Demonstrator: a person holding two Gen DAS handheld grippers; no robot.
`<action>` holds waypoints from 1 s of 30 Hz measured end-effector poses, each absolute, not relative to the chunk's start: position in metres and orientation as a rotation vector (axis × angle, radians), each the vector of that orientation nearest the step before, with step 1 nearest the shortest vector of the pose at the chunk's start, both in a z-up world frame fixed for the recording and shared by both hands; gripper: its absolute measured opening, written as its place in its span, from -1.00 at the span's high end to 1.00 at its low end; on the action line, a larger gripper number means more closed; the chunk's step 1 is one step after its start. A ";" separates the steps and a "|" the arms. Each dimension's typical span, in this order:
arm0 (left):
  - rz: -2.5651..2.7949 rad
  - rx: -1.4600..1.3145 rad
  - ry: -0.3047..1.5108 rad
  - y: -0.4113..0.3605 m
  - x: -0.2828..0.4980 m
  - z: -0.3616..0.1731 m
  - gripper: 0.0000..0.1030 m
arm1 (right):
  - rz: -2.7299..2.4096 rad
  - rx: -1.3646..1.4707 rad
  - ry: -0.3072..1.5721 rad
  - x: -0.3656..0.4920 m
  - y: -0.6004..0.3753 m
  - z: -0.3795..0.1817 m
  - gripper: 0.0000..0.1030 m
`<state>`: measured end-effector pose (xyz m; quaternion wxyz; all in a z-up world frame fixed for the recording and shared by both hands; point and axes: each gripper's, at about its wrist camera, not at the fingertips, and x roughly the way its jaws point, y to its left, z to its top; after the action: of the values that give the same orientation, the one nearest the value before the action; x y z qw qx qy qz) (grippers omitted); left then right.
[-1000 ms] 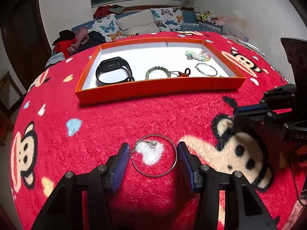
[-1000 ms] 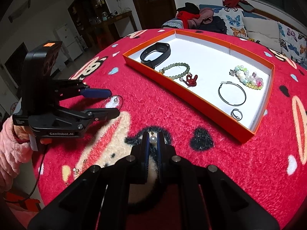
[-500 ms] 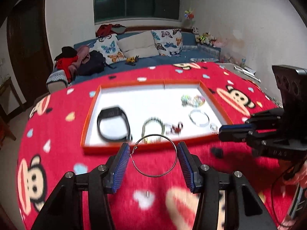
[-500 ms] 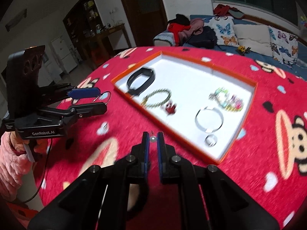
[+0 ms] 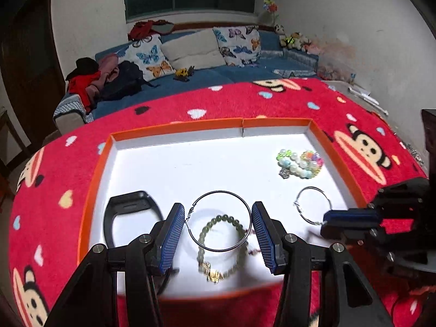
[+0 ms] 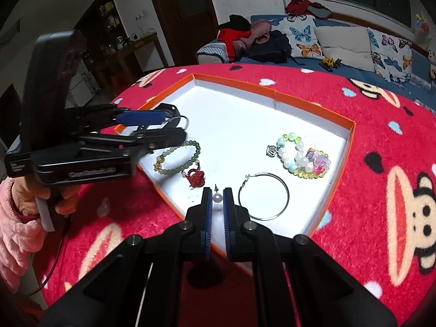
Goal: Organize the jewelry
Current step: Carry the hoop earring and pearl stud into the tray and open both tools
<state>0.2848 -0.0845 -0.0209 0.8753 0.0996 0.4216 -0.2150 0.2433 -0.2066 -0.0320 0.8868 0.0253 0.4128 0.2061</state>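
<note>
Both grippers have travelled from the red blanket (image 5: pixel 245 100) to above the orange tray (image 5: pixel 95 174). The left gripper (image 5: pixel 218 227), at the bottom centre of its view, is clamped across a large hoop (image 5: pixel 197 203), which hangs over the green bracelet (image 5: pixel 204 230) in the tray. The right gripper (image 6: pixel 217 200), low centre in its view, is pinched on a pearl stud (image 6: pixel 217 197) above the tray's near edge. Lying in the tray are a black band (image 5: pixel 128 204) at lower left, a second hoop (image 6: pixel 263 196) beside the stud, a red charm (image 6: pixel 196 177) and pastel beads (image 6: pixel 302 158) to the right.
</note>
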 end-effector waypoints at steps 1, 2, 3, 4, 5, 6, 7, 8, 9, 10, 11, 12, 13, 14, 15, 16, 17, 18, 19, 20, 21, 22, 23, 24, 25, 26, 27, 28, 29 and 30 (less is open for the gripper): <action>-0.450 0.214 0.885 -0.087 0.289 -0.024 -0.05 | 0.427 0.056 0.863 0.245 -0.207 -0.033 0.83; -0.450 0.218 0.889 -0.090 0.292 -0.028 -0.05 | 0.427 0.061 0.868 0.247 -0.208 -0.035 0.83; -0.454 0.221 0.894 -0.093 0.295 -0.031 -0.05 | 0.428 0.062 0.872 0.248 -0.208 -0.036 0.83; -0.455 0.226 0.898 -0.095 0.298 -0.034 -0.05 | 0.427 0.062 0.875 0.249 -0.209 -0.037 0.83; -0.453 0.233 0.903 -0.098 0.301 -0.037 -0.05 | 0.426 0.062 0.877 0.250 -0.209 -0.038 0.83; -0.452 0.238 0.906 -0.101 0.303 -0.039 -0.05 | 0.427 0.063 0.879 0.250 -0.209 -0.038 0.83; -0.451 0.244 0.910 -0.103 0.307 -0.042 -0.05 | 0.427 0.064 0.882 0.251 -0.209 -0.039 0.82; -0.450 0.246 0.913 -0.105 0.309 -0.044 -0.05 | 0.425 0.063 0.884 0.251 -0.209 -0.040 0.81; -0.448 0.246 0.917 -0.106 0.310 -0.046 -0.05 | 0.426 0.065 0.887 0.251 -0.209 -0.041 0.78; -0.447 0.244 0.923 -0.107 0.312 -0.048 -0.06 | 0.428 0.070 0.889 0.252 -0.209 -0.042 0.77; -0.444 0.242 0.925 -0.108 0.312 -0.049 -0.06 | 0.431 0.076 0.891 0.252 -0.209 -0.042 0.77; -0.441 0.241 0.925 -0.108 0.313 -0.050 -0.06 | 0.433 0.081 0.891 0.251 -0.209 -0.042 0.77; -0.440 0.239 0.928 -0.109 0.313 -0.051 -0.07 | 0.433 0.084 0.890 0.250 -0.210 -0.041 0.77; -0.438 0.239 0.931 -0.109 0.313 -0.051 -0.07 | 0.436 0.086 0.890 0.251 -0.210 -0.040 0.77; -0.434 0.238 0.933 -0.107 0.313 -0.050 -0.07 | 0.435 0.086 0.890 0.251 -0.210 -0.040 0.77; -0.432 0.238 0.933 -0.107 0.312 -0.050 -0.07 | 0.430 0.083 0.886 0.250 -0.210 -0.039 0.77; -0.429 0.237 0.932 -0.106 0.312 -0.050 -0.08 | 0.427 0.083 0.885 0.249 -0.211 -0.038 0.76; -0.424 0.235 0.933 -0.106 0.311 -0.048 -0.10 | 0.426 0.084 0.884 0.248 -0.211 -0.038 0.74; -0.419 0.233 0.933 -0.104 0.310 -0.046 -0.18 | 0.425 0.088 0.884 0.246 -0.212 -0.036 0.73; -0.413 0.230 0.931 -0.103 0.309 -0.045 -0.28 | 0.426 0.090 0.883 0.245 -0.214 -0.035 0.69; -0.409 0.227 0.927 -0.102 0.308 -0.042 -0.29 | 0.426 0.087 0.881 0.243 -0.214 -0.034 0.66; -0.406 0.227 0.921 -0.102 0.306 -0.040 -0.29 | 0.423 0.084 0.878 0.240 -0.215 -0.033 0.65; -0.404 0.229 0.912 -0.101 0.304 -0.037 -0.29 | 0.420 0.081 0.873 0.237 -0.215 -0.031 0.65; -0.400 0.231 0.908 -0.099 0.301 -0.033 -0.29 | 0.420 0.078 0.868 0.233 -0.216 -0.029 0.65; -0.396 0.234 0.905 -0.098 0.298 -0.030 -0.29 | 0.422 0.077 0.866 0.230 -0.216 -0.027 0.65; -0.395 0.238 0.903 -0.097 0.293 -0.026 -0.29 | 0.427 0.075 0.865 0.226 -0.215 -0.024 0.65; -0.392 0.245 0.897 -0.096 0.287 -0.021 -0.29 | 0.437 0.073 0.863 0.222 -0.214 -0.022 0.65; -0.385 0.254 0.885 -0.093 0.280 -0.015 -0.29 | 0.447 0.069 0.861 0.217 -0.212 -0.020 0.65; -0.381 0.260 0.875 -0.092 0.274 -0.009 -0.29 | 0.455 0.064 0.856 0.212 -0.210 -0.018 0.65; -0.378 0.264 0.864 -0.089 0.266 -0.003 -0.29 | 0.461 0.059 0.852 0.208 -0.208 -0.016 0.65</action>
<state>0.2655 -0.0888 -0.0031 0.8826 0.1266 0.4148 -0.1815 0.2082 -0.2076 -0.0161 0.8846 0.0285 0.4095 0.2214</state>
